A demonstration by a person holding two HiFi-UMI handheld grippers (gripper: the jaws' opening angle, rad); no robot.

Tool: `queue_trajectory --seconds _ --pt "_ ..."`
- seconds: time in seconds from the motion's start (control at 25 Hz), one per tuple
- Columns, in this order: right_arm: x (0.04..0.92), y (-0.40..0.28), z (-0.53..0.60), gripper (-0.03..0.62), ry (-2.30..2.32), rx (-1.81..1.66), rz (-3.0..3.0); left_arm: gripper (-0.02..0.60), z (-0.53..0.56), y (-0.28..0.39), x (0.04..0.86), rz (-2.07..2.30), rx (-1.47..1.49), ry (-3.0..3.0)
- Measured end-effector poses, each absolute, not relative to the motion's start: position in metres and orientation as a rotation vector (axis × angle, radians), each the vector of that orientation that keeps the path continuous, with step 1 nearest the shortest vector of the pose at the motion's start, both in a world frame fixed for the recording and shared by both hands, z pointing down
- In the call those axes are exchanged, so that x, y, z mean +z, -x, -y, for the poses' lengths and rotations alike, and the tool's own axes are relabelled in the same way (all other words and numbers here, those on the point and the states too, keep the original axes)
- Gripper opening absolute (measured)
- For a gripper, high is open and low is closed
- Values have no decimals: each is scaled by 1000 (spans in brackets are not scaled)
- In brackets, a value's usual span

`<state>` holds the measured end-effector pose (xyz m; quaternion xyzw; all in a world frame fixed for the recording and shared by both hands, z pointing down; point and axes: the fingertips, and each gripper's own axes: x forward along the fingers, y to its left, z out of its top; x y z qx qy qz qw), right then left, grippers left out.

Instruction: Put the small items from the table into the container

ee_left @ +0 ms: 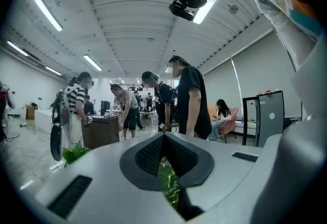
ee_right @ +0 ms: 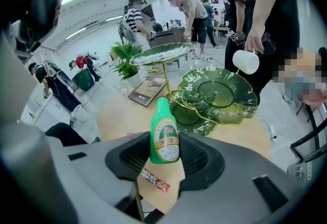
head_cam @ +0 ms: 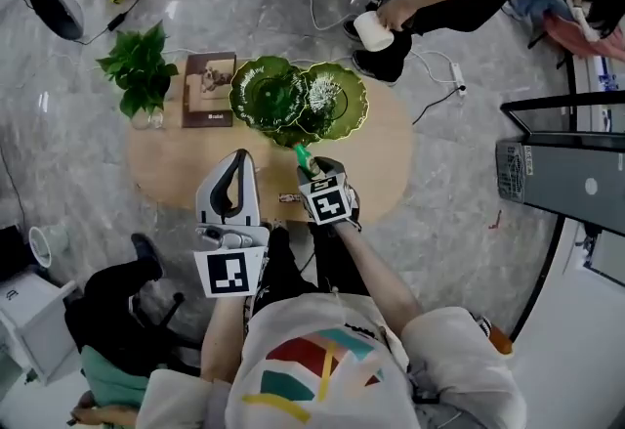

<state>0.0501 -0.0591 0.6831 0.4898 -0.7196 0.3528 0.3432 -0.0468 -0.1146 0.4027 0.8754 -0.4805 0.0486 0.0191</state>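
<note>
A small green bottle (ee_right: 164, 139) with a red-and-white label is held upright in my right gripper (ee_right: 164, 152), which is shut on it. In the head view that bottle (head_cam: 304, 159) hangs over the near edge of the oval wooden table (head_cam: 176, 168), just in front of the green tiered glass dish (head_cam: 293, 97). In the right gripper view the dish (ee_right: 219, 90) lies beyond the bottle. A small wrapped snack bar (head_cam: 289, 197) lies on the table below the bottle. My left gripper (head_cam: 237, 163) is raised to the left of the right one, its jaws together and nothing between them.
A potted plant (head_cam: 140, 65) and a brown book (head_cam: 209, 88) sit at the table's far left. A person holding a white cup (head_cam: 372, 30) stands at the far side. A black chair (head_cam: 117, 300) is at my left, and cables cross the marble floor.
</note>
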Motion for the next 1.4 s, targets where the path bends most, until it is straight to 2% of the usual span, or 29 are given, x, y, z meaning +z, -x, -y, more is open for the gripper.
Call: queue_trajectory --seconds 0.36,0.64,1.16,1.4 --pt "756 -30 102 175 -1302 908 1860 8 127 62 464 1507 275 -2641" --pt "780 -33 128 176 -1417 967 1862 8 137 68 480 1565 286 -2593" --pt "738 -29 116 178 -1423 1005 1937 8 135 62 441 1603 201 -2626" --pt "678 -26 107 178 -1454 949 1988 8 124 64 399 1641 136 -2648"
